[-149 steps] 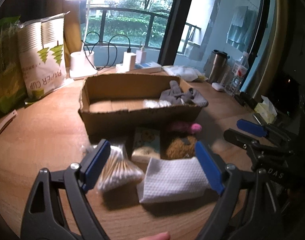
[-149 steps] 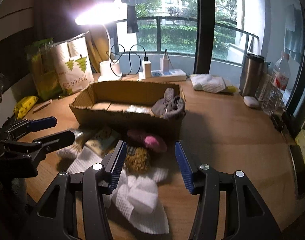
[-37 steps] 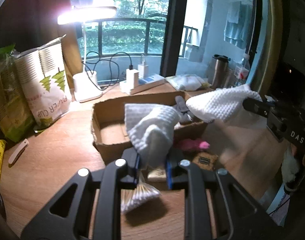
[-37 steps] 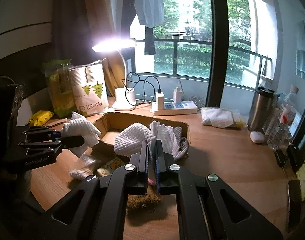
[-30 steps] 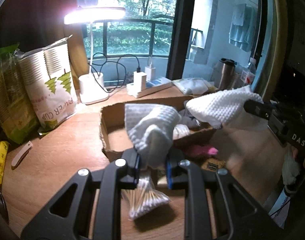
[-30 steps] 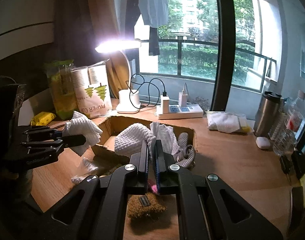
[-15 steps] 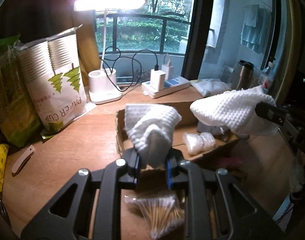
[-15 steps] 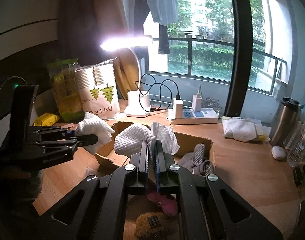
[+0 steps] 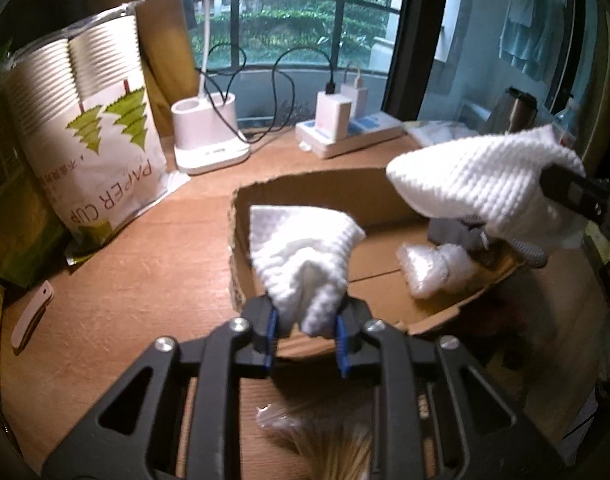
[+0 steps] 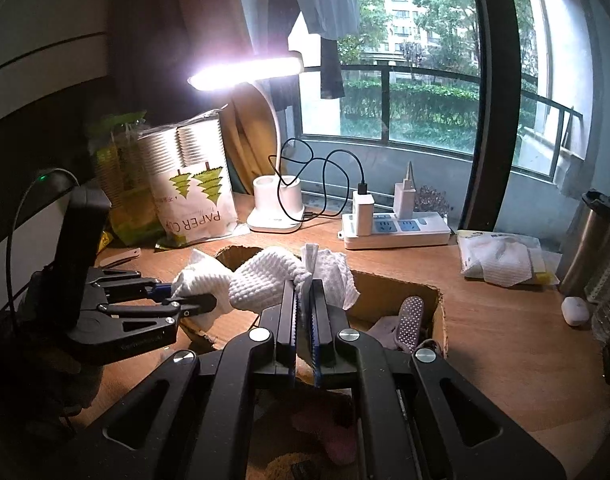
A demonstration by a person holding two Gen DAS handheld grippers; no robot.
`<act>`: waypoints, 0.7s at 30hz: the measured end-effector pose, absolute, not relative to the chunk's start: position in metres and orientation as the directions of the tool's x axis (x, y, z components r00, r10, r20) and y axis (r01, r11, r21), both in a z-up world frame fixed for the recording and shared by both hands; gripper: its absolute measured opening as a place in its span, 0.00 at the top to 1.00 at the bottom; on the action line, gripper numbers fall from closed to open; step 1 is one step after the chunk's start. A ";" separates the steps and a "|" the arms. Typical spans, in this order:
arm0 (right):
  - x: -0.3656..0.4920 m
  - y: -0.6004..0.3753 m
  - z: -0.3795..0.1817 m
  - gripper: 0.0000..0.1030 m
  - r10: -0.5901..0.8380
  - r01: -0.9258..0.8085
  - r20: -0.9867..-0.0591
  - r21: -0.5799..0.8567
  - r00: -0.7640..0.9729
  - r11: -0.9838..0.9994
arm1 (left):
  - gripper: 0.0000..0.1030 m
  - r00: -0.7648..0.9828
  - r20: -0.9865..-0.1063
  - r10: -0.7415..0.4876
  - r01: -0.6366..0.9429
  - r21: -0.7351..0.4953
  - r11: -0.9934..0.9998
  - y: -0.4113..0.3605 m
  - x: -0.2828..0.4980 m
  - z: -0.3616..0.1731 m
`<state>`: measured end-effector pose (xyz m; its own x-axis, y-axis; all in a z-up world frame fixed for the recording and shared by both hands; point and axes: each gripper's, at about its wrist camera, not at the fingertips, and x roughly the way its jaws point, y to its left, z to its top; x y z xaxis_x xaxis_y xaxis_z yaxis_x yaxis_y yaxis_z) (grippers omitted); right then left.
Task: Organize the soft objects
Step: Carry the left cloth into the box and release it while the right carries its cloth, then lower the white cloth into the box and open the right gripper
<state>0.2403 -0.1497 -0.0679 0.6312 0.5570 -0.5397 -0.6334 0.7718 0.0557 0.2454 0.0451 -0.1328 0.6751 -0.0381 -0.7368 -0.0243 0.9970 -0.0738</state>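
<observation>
Both grippers have carried their cloths from in front of the box (image 9: 437, 316) to over it; five seconds back they were wide open above the pile. Left gripper (image 9: 305, 332) holds a white cloth (image 9: 305, 248) above the box's near-left corner, jaws now opening, cloth still between them. Right gripper (image 10: 303, 320) is clamped tight on a second cloth (image 10: 265, 276) over the box. Best to let the left cloth drop well inside the wall, clear of the grey sock (image 9: 457, 232), then release the right.
</observation>
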 end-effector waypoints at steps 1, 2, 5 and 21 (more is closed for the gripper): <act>0.241 -0.149 -0.068 0.94 0.558 -0.634 -0.540 0.057 0.630 0.771 | 0.72 0.669 -0.742 -0.039 -0.023 -0.073 0.997 0.045 0.245 -0.134; 0.242 -0.146 -0.069 0.94 0.559 -0.637 -0.542 0.056 0.627 0.769 | 0.71 0.664 -0.746 -0.041 -0.023 -0.075 0.997 0.046 0.245 -0.135; 0.245 -0.139 -0.072 0.94 0.559 -0.643 -0.550 0.051 0.621 0.764 | 0.63 0.662 -0.747 -0.058 -0.023 -0.098 0.995 0.049 0.242 -0.134; 0.255 -0.089 -0.077 0.94 0.544 -0.658 -0.594 0.032 0.593 0.753 | 0.37 0.729 -0.680 -0.077 -0.027 -0.141 0.990 0.073 0.220 -0.111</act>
<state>0.2552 -0.0893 -0.0766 0.5931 0.5435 -0.5940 -0.6576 0.7527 0.0322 0.2198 0.0728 -0.1110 0.7290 -0.0772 -0.6802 -0.0271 0.9896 -0.1414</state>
